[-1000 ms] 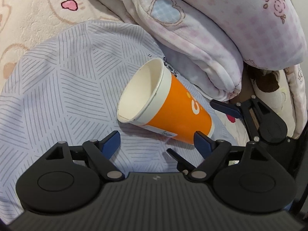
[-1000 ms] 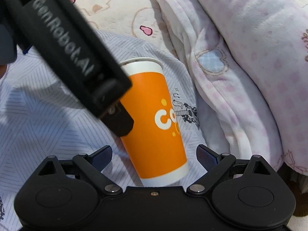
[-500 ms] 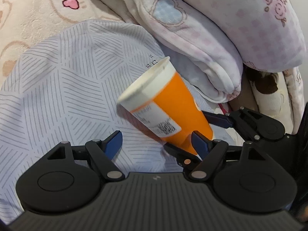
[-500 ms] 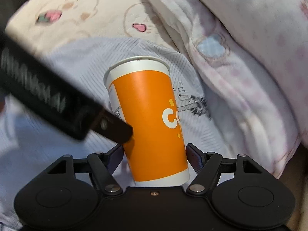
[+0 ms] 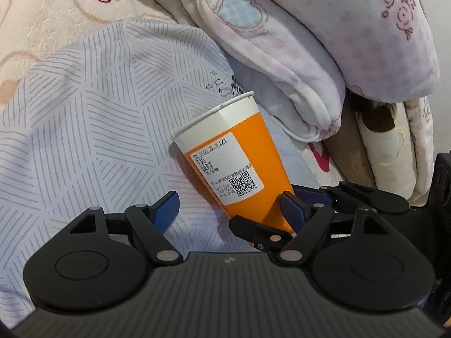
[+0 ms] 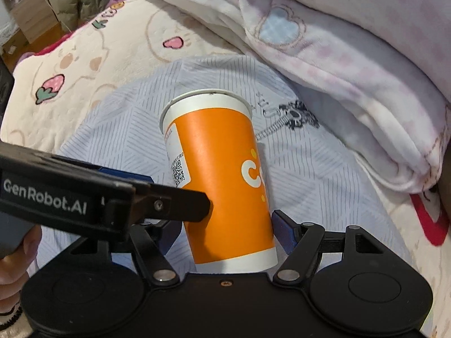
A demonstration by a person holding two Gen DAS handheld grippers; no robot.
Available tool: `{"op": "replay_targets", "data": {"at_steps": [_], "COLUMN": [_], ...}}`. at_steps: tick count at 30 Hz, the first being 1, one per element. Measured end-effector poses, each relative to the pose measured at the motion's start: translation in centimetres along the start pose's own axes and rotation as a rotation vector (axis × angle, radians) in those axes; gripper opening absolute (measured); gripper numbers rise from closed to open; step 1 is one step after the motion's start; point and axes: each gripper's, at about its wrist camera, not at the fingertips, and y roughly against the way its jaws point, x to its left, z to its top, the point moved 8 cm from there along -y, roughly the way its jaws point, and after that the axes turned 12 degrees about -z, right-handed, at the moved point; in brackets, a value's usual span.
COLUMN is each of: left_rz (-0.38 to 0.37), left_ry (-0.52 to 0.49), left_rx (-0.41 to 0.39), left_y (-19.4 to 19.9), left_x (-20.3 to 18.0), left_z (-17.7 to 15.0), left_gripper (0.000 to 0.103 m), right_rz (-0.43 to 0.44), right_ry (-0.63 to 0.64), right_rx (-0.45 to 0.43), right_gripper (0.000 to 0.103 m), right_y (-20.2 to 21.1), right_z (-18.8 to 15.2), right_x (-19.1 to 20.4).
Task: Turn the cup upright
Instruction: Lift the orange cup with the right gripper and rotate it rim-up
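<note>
My right gripper [image 6: 225,226] fingers clamp the orange cup [image 6: 222,180] low, rim up, beside the folded blanket [image 6: 352,64]; my left gripper [image 5: 231,207] fingers spread wide over the striped sheet [image 5: 93,129].

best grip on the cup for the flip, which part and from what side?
Take the cup low on its orange wall, near the narrow base, squeezing across the width from the base end. The taper makes that end slimmer and stiffer than the open rim, which would crush. The right claw already straddles it there; the left claw hangs open beside it.
</note>
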Motion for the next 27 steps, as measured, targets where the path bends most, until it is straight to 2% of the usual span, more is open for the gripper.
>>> {"op": "replay_targets", "data": {"at_steps": [5,11,14,19,27], "left_rz": [-0.016,-0.025,-0.036,-0.071,-0.034], "left_ry": [0.021,-0.017,-0.038,-0.012,-0.097], "left_rx": [0.083,0.143,0.180,0.248,0.330], "left_y": [-0.5,0.1,0.7,1.5,1.4], "left_x": [-0.1,-0.9,-1.4,-1.7,-2.8], "left_z": [-1.4,-2.7,-3.6,-5.3,-8.5], "left_gripper": [0.078,0.078,0.078,0.078,0.079], "right_rz": [-0.028,0.007,0.023,0.065,0.169], "right_ry": [-0.067,-0.199,-0.246,-0.330,-0.530], "right_rx": [0.075,0.120,0.118,0.106,0.110], "right_gripper": [0.074,0.074,0.074,0.074,0.074], "right_y": [0.3,1.4,2.4,4.1,5.3], "right_z": [-1.4,-3.4,-4.7,-7.1,-12.0], "right_x": [0.3,0.4,0.5,0.8,1.4]}}
